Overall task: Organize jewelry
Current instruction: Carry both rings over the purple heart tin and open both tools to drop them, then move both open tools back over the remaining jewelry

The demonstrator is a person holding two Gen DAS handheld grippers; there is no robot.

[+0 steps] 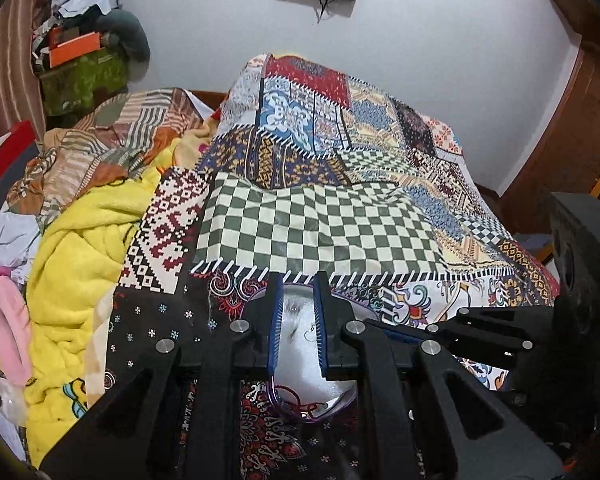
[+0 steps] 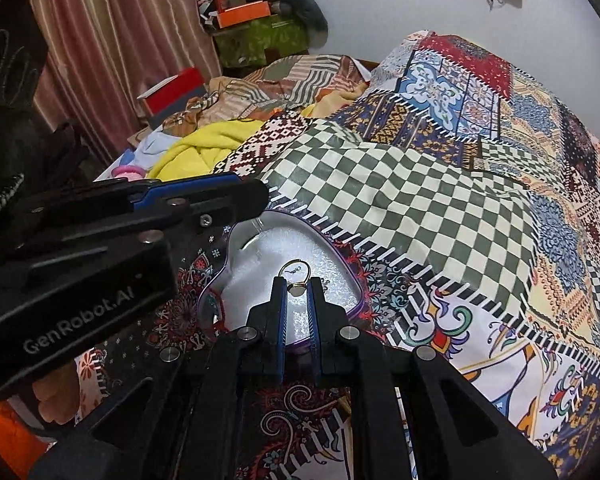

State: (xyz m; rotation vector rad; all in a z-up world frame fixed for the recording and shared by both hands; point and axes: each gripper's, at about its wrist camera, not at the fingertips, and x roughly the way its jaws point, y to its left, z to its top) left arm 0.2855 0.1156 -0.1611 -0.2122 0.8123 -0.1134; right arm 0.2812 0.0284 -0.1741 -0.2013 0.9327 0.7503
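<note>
A heart-shaped tray (image 2: 342,276) with a purple rim and a white glittery lining lies on the patchwork bedspread (image 2: 420,208) of the bed; both grippers are over it; in the right wrist view the right gripper (image 2: 298,290) has its jaws drawn close together, with a gold ring (image 2: 296,274) standing between the tips, its round head low at the gap; whether the jaws actually pinch the ring I cannot tell; a small dark earring lies inside the ring's loop on the lining; the left gripper (image 2: 236,188) reaches in from the left above the tray's upper lobe; in the left wrist view the left gripper (image 1: 297,320) shows jaws part open, a clear gap between the blue pads, nothing held; the tray (image 1: 340,402) sits below them, a thin hoop earring (image 1: 310,334) resting on the lining near the right pad; a yellow blanket (image 1: 76,264) is heaped to the left on the bed
</note>
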